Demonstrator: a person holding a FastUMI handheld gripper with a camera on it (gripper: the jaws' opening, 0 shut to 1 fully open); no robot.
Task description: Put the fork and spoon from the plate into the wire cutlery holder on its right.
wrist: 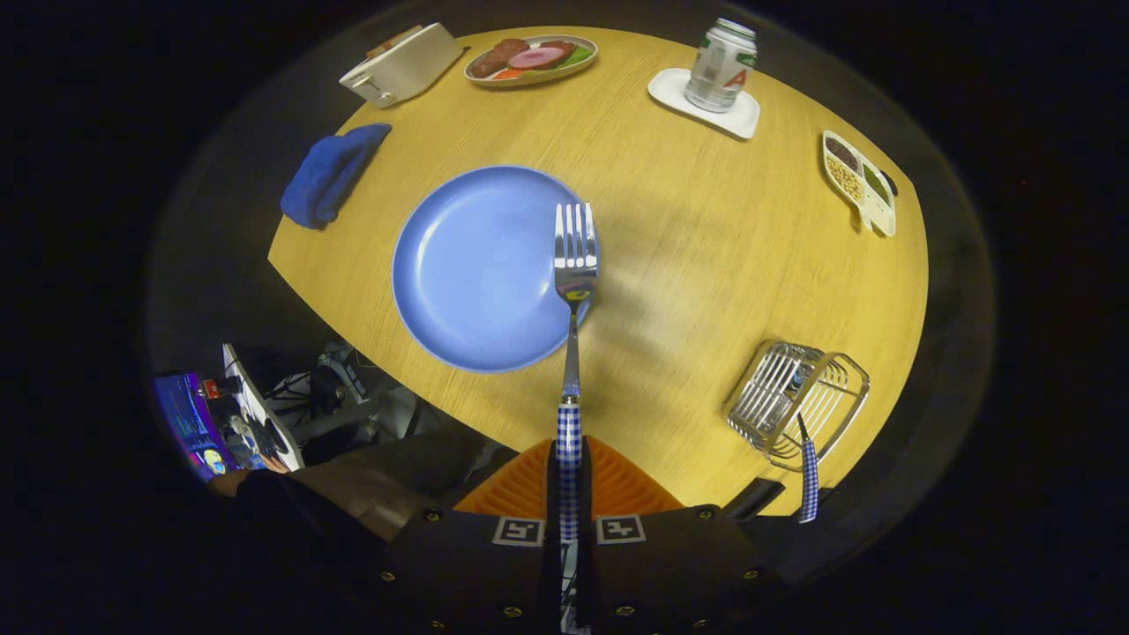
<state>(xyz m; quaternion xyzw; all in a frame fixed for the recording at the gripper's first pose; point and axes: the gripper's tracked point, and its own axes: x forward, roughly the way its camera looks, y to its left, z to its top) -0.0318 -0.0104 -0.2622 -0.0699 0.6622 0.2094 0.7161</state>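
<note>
Gripper (569,494) clamped on fork (573,291) handle; tines over blue plate (459,265) rim

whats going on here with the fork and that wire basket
A hand-held gripper is shut on the checked handle of a fork, holding it up above the edge of the now bare blue plate. A second piece of cutlery with the same checked handle already leans in the wire cutlery holder to the right.
</note>
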